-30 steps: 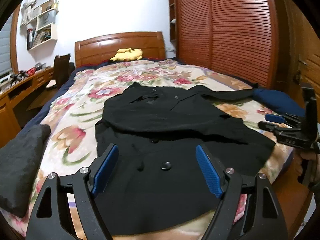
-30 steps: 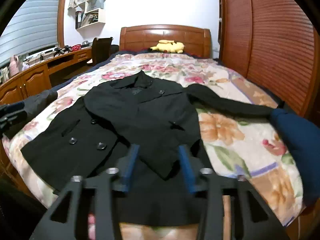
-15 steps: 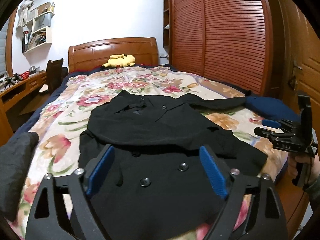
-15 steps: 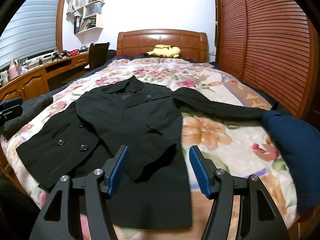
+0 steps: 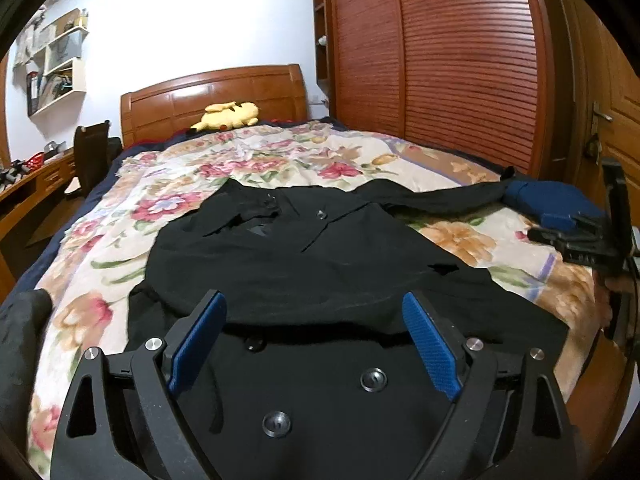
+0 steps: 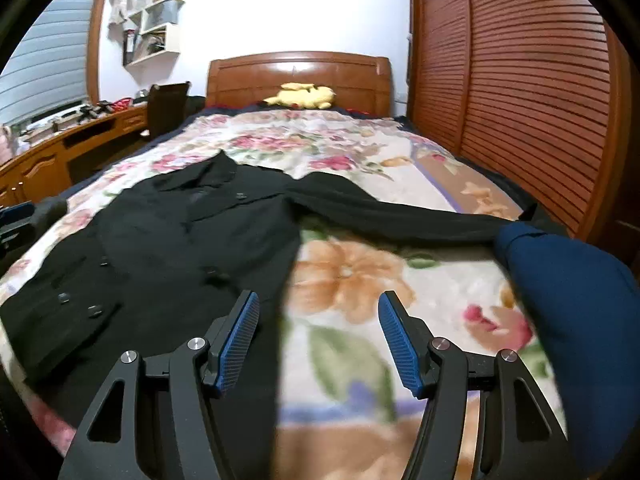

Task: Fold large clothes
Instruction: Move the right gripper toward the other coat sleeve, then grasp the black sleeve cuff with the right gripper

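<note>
Nearest in the left wrist view, the left gripper has its jaws spread wide and clamped on nothing. The lower front of the black coat fills the gap between them and lies below, with no pad pressing on the cloth. Two round buttons sit between the jaws at about 6 o'clock of the frame.

In the right wrist view, the right gripper also has its jaws apart and empty. The coat's right-hand edge runs up just inside the left pad, so dark cloth lies under the 9 o'clock jaw while the flowered bedspread shows under the 3 o'clock one.

The coat lies spread front-up on the bed, hem toward the cameras and collar away. One front panel is folded across the body in the left view. Its sleeve reaches out toward 3 o'clock, ending against a dark blue cushion at the bed's edge.

At 3 o'clock of the left view, the right gripper's body appears edge-on, beside the cushion. A dark grey bundle rests at 9 o'clock on the bed's edge.

Farther off, a yellow plush toy lies against the wooden headboard at 12 o'clock. Louvred wardrobe doors stand at 2 o'clock, and a counter and wall shelves at 10 o'clock.
</note>
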Demonstrator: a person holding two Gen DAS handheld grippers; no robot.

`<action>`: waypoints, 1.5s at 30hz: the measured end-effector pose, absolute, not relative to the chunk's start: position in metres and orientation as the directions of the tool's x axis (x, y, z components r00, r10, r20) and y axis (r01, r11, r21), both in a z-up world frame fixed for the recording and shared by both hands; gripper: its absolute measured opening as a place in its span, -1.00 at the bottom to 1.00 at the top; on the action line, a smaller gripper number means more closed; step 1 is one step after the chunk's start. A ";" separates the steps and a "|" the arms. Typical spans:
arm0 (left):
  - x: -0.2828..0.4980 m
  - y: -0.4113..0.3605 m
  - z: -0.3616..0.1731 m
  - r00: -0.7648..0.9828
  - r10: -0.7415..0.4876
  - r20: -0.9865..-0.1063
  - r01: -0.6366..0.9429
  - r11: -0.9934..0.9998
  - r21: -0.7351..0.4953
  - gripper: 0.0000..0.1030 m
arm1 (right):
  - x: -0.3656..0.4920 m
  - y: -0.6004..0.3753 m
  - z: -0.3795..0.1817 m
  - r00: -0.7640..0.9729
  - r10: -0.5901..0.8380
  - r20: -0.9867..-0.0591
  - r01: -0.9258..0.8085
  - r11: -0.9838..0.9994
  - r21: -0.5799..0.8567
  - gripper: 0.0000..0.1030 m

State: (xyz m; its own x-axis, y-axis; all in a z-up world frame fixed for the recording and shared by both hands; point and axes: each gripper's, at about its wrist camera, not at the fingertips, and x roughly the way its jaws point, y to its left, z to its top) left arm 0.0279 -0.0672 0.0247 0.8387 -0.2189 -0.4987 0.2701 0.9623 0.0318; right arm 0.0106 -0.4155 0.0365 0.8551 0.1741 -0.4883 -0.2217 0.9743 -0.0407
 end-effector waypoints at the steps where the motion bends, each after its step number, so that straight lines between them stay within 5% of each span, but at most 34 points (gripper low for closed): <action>1: 0.033 -0.069 0.023 0.837 -0.218 -0.502 0.272 0.961 0.036 0.75 | 0.019 -0.419 0.036 0.855 0.164 -0.492 -0.213 0.976 -0.045 0.25; 14: 0.079 -0.077 -0.018 0.781 -0.234 -0.578 0.294 0.956 0.010 0.75 | 0.139 -0.448 0.018 0.808 0.082 -0.583 -0.088 0.996 0.018 0.25; 35: 0.076 -0.071 -0.017 0.769 -0.271 -0.579 0.320 0.947 -0.019 0.75 | 0.262 -0.491 -0.014 0.723 0.112 -0.682 0.132 0.947 0.295 0.24; 37: 0.076 -0.069 -0.017 0.770 -0.271 -0.578 0.317 0.948 -0.023 0.75 | 0.264 -0.489 -0.012 0.725 0.084 -0.684 0.141 0.953 0.267 -0.15; 39: 0.075 -0.067 -0.017 0.771 -0.269 -0.577 0.314 0.949 -0.023 0.75 | 0.264 -0.481 -0.006 0.728 0.048 -0.684 0.132 0.969 0.207 -0.79; 45: 0.074 -0.061 -0.017 0.765 -0.279 -0.581 0.308 0.950 -0.051 0.75 | 0.240 -0.459 0.044 0.769 0.017 -0.640 0.044 0.996 0.079 -0.91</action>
